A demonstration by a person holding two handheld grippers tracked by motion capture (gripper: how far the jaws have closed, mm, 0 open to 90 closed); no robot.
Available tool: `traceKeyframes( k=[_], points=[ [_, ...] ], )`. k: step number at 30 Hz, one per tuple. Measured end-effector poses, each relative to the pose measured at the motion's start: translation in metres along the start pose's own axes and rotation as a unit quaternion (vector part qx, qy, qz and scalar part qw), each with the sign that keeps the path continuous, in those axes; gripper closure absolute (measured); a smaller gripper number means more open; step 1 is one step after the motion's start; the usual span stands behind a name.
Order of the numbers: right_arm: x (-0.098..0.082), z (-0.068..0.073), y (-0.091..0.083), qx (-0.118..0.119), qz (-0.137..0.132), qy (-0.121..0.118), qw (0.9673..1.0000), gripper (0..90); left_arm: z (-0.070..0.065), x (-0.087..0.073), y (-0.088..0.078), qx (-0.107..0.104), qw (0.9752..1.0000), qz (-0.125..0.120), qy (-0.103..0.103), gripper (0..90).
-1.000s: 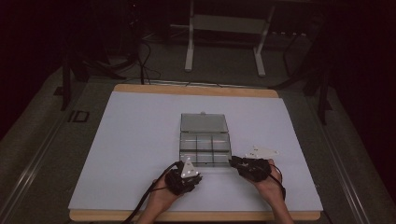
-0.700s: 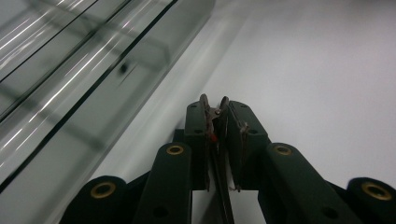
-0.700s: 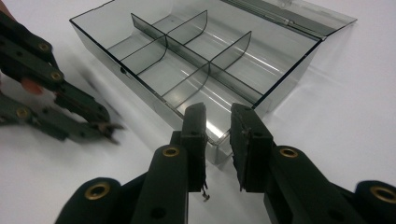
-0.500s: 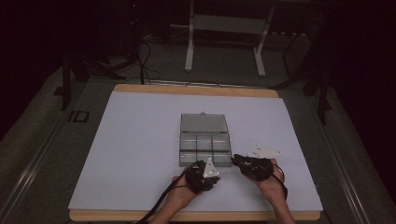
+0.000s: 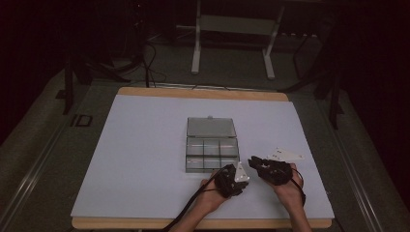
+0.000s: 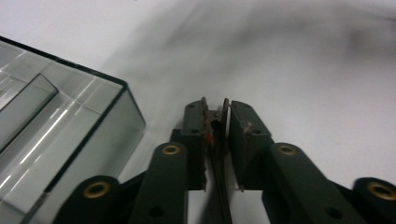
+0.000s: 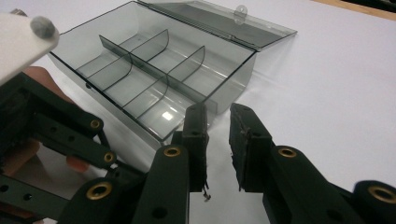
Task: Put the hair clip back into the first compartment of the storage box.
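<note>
Left tongs [image 6: 214, 122] have just been opening, clamped on a thin dark strip [image 6: 215, 140] beside the compartment box [image 5: 212, 149]; right tongs [image 7: 218, 135] apart, empty.

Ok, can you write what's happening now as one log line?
left gripper: jaws just opening, tiny reddish bit between | right gripper: jaws apart, nothing between | box: lid open, compartments empty
</note>
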State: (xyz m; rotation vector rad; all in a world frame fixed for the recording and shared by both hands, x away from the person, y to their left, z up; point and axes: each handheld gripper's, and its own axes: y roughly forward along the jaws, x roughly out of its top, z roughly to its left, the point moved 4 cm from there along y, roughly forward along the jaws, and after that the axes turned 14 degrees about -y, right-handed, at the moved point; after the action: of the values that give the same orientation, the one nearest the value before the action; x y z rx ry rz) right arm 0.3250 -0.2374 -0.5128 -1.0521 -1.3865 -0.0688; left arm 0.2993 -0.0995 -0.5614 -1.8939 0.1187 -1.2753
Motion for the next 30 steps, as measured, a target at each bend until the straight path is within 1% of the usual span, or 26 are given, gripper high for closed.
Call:
traceKeyframes(
  k=[1,2,3,6,7,9,12,18,21,24,25,26,27,28,30],
  points=[
    [0.0,0.0,0.0,0.0,0.0,0.0,1.0,76.5,0.0,0.0,0.0,0.0,1.0,0.0,0.0,73.8],
    [0.0,-0.001,-0.001,-0.001,0.0,0.001,1.0,76.5,0.002,-0.001,-0.004,0.001,0.9999,-0.008,-0.008,73.8],
    [-0.001,-0.002,-0.001,-0.002,0.0,0.003,1.0,76.3,0.003,-0.001,-0.007,0.001,0.9999,-0.01,-0.008,70.7],
    [-0.001,-0.002,-0.002,-0.003,0.0,0.003,1.0,75.6,0.007,-0.002,-0.018,0.003,0.9996,-0.024,-0.015,68.0],
    [0.0,-0.002,-0.002,-0.003,0.0,0.003,1.0,75.2,0.008,-0.003,-0.025,0.004,0.9994,-0.03,-0.017,67.6],
    [0.0,0.001,-0.002,-0.001,0.004,0.001,1.0,73.6,0.011,-0.005,-0.035,0.007,0.9992,-0.035,-0.015,67.4],
    [0.0,0.004,-0.003,0.009,0.009,-0.006,0.9999,71.6,0.016,-0.009,-0.049,0.014,0.9986,-0.047,-0.019,66.4],
    [0.004,0.014,-0.004,0.024,0.013,-0.013,0.9995,67.5,0.032,-0.016,-0.082,0.033,0.9962,-0.074,-0.032,66.1],
    [0.003,0.02,-0.004,0.032,0.017,-0.014,0.9993,66.4,0.043,-0.018,-0.1,0.048,0.9943,-0.087,-0.038,65.9],
    [0.003,0.026,-0.004,0.04,0.018,-0.017,0.9989,66.7,0.055,-0.021,-0.115,0.065,0.9918,-0.098,-0.05,65.6],
    [0.002,0.029,-0.004,0.04,0.018,-0.02,0.9988,66.8,0.059,-0.022,-0.119,0.071,0.991,-0.1,-0.053,65.4],
    [0.002,0.029,-0.004,0.04,0.018,-0.02,0.9988,66.8,0.059,-0.022,-0.119,0.071,0.991,-0.1,-0.053,65.2],
    [0.002,0.031,-0.004,0.042,0.019,-0.022,0.9987,66.5,0.068,-0.025,-0.127,0.085,0.9892,-0.102,-0.062,65.2],
    [-0.001,0.038,0.0,0.049,0.024,-0.022,0.9983,65.5,0.078,-0.029,-0.135,0.097,0.9866,-0.109,-0.074,65.1],
    [-0.002,0.041,0.002,0.051,0.023,-0.021,0.9982,66.5,0.086,-0.032,-0.142,0.108,0.9838,-0.114,-0.087,65.2]
  ],
)
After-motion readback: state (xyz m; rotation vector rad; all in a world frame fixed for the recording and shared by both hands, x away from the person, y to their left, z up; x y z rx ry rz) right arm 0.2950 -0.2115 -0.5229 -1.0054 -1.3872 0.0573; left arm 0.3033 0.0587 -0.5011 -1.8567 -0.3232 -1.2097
